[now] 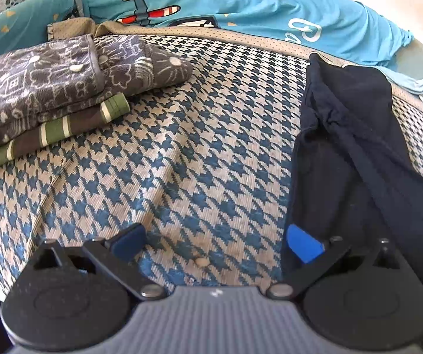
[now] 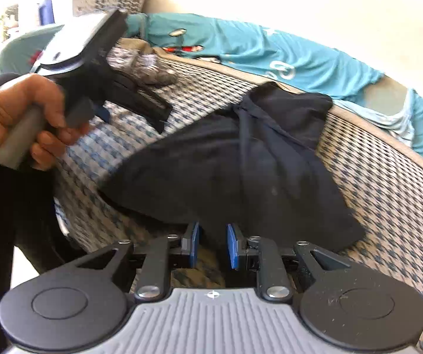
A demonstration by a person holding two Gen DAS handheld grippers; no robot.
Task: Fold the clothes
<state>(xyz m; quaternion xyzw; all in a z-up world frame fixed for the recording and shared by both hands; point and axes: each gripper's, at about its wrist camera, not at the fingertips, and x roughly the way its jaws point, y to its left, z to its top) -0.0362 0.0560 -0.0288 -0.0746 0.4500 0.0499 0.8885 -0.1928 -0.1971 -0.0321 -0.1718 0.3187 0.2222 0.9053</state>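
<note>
Here the dark garment point(image 1: 355, 159) nears the mat's edge point(image 1: 240, 39)

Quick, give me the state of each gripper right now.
Left gripper: open wide, nothing between its jaws, beside the crumpled dark navy garment.
Right gripper: narrow gap; dark navy garment fabric between the blue pads, grip uncertain.

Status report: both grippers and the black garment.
Left gripper open, empty. Right gripper fingers narrowly apart, black garment edge between them. Folded stack clear.
</note>
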